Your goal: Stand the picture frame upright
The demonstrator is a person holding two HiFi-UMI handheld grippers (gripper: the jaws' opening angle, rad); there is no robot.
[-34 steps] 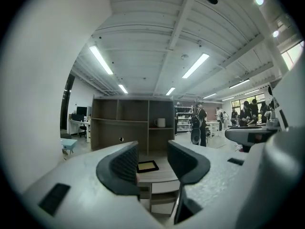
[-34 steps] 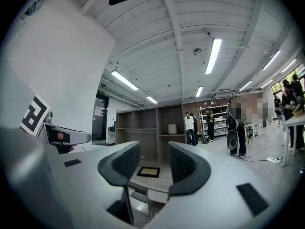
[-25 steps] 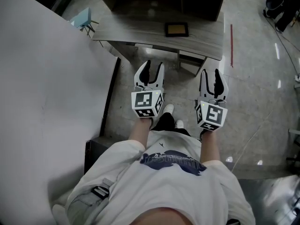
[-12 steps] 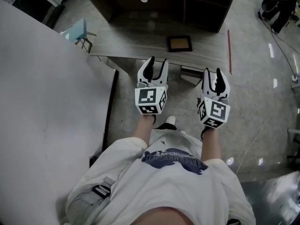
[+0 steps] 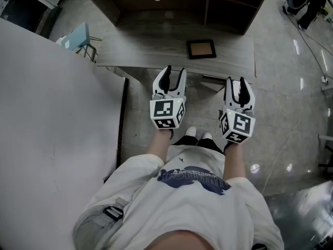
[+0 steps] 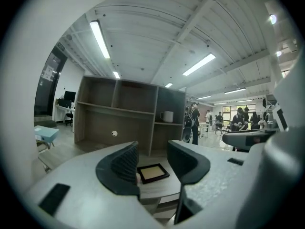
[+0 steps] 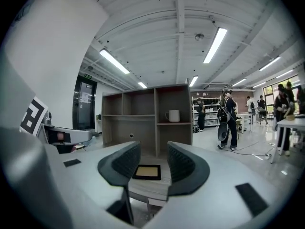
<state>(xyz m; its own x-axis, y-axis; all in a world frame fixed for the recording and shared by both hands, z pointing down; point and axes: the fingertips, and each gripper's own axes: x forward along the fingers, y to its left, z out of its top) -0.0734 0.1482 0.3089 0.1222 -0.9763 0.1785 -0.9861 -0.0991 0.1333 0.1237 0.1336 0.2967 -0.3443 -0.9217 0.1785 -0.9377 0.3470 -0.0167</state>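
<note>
A black picture frame [image 5: 201, 49] with a tan inside lies flat on the grey wooden desk [image 5: 151, 51], near the desk's right end. It also shows between the jaws in the left gripper view [image 6: 152, 172] and the right gripper view [image 7: 147, 171], still some way ahead. My left gripper [image 5: 172, 76] is held out in front of the person, short of the desk's front edge, jaws open and empty. My right gripper [image 5: 239, 85] hangs beside it to the right, also open with nothing between its fingers.
A dark shelf unit [image 5: 171, 1] stands at the back of the desk, with a white mug [image 7: 174, 115] in one compartment. A large white panel [image 5: 52, 139] fills the left side. A light blue chair [image 5: 78, 36] stands by the desk's left end. People [image 7: 228, 120] stand far off to the right.
The person has walked towards the desk. Both grippers have come closer to its front edge, and the frame and shelf sit lower and nearer in the head view. Jaws unchanged.
</note>
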